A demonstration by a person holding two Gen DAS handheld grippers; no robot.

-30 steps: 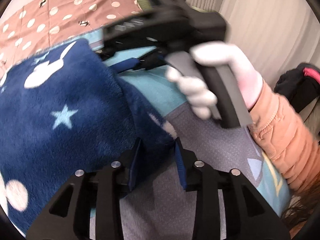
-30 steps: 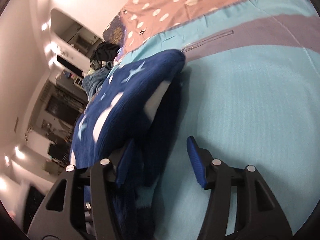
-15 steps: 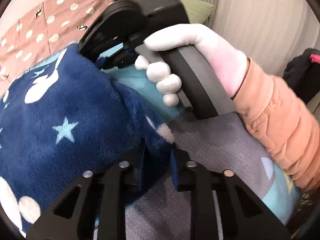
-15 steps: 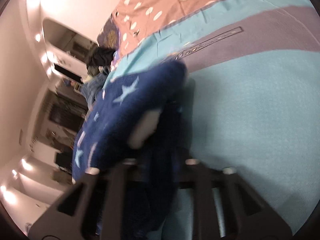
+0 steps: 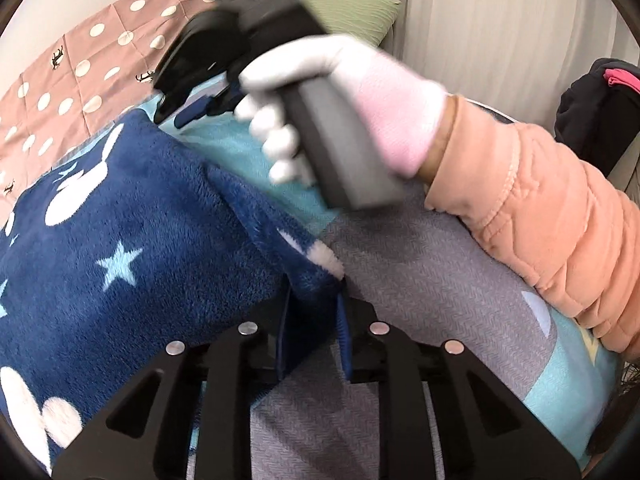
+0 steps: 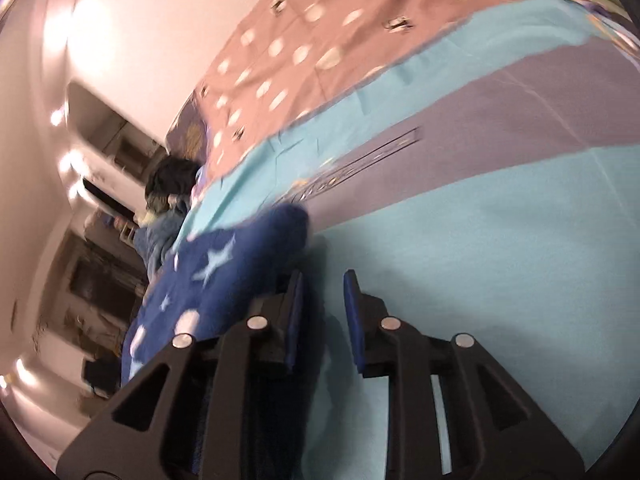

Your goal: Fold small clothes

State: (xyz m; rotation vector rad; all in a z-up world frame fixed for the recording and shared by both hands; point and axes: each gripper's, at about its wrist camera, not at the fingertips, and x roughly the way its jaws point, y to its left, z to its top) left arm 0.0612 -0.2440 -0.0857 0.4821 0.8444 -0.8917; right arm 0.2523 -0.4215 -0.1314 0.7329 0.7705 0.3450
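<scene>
Bedding in turquoise and grey bands (image 5: pixel 420 280) forms the work surface. At 6 o'clock in the left wrist view, the left gripper (image 5: pixel 312 332) is clamped on a corner of the navy fleece garment (image 5: pixel 132 240), which spreads toward 9 o'clock. Right gripper (image 6: pixel 322 312): jaws opening, no fabric between them, garment just beside at 9 o'clock. A dotted pink cover (image 5: pixel 80 64) lies beyond.

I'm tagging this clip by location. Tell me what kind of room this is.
Most likely a bedroom. The work surface looks like a bed with a teal and grey bedspread, a green pillow lies at its far end, and pale curtains hang beside it.
</scene>
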